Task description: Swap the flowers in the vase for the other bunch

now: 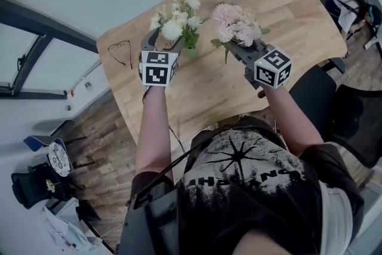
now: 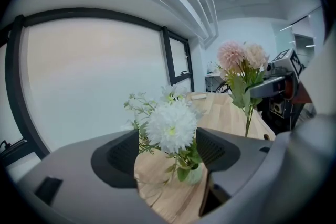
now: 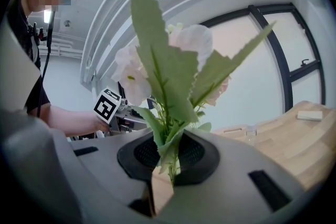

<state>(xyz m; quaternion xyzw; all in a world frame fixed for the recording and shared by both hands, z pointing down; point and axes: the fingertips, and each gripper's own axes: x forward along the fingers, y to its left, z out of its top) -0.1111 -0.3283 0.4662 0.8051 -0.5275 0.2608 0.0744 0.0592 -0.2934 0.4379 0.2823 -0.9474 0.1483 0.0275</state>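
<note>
Plainly at the pulling-out step, judging by the layout. Find the small clear glass vase (image 1: 191, 51) near the middle of the light wooden tabletop (image 1: 215, 92), with the bunch of white, pompon-headed artificial flowers (image 1: 177, 22) standing in it. Approaching from 7 o'clock of the vase with the left gripper (image 1: 163, 39): jaws spread wide, 1 on each side of the white bunch, pads clear of blooms and stems, nothing pinched. Holding the second bunch, pink and cream blooms on green stems (image 1: 236, 24), in the right gripper (image 1: 234, 46): jaws pressed almost together on the gathered stems low down, bunch off the table at 3 o'clock of the vase, near the white bunch but apart from it.

Expect both bunches to be very light, with soft heads that crush or shed under pressure, and thin, springy stems that may slide in a loose pinch. Take the white bunch on its gathered stems just above the vase mouth, below the leaves, never on the petals. Close gently but fully. Lift straight up: a vase this small looks light enough to ride up with the stems or tip over, and being glass would not forgive a fall. Cannot tell whether it holds water.
</note>
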